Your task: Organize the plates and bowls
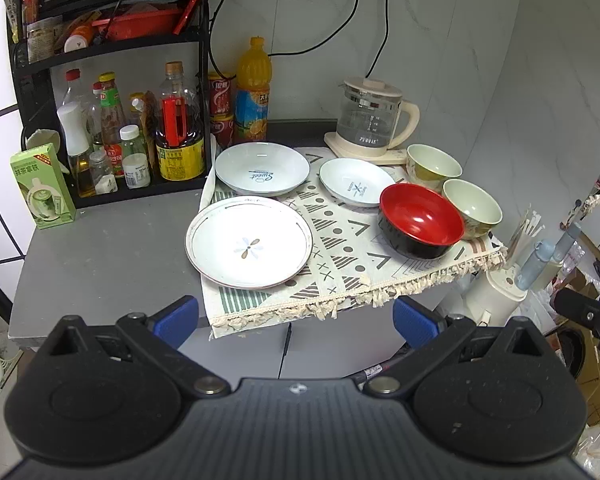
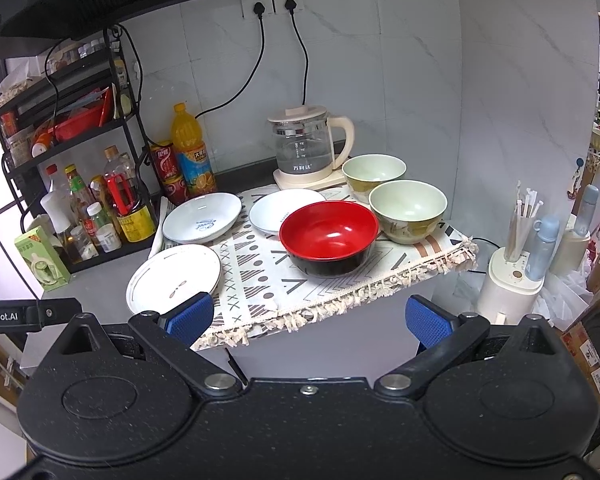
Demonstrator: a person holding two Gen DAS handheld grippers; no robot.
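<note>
On a patterned cloth (image 1: 340, 248) (image 2: 260, 276) lie a flat white flower plate (image 1: 249, 241) (image 2: 174, 276), a deep plate with blue script (image 1: 262, 168) (image 2: 202, 218) and a small white plate (image 1: 356, 181) (image 2: 272, 210). To their right stand a red-and-black bowl (image 1: 421, 220) (image 2: 329, 237) and two pale green bowls (image 1: 472, 207) (image 1: 433, 165) (image 2: 408, 210) (image 2: 374, 174). My left gripper (image 1: 296, 318) hangs open in front of the cloth's fringe. My right gripper (image 2: 310, 318) is open too, short of the red bowl, with nothing between its fingers.
A black rack of sauce bottles (image 1: 140, 136) (image 2: 96, 208) stands at the left, with an orange juice bottle (image 1: 253, 88) (image 2: 190, 152) and red cans beside it. A glass kettle (image 1: 370, 120) (image 2: 308, 148) sits behind the bowls. Off the right edge are a white appliance and baby bottles (image 2: 540, 248).
</note>
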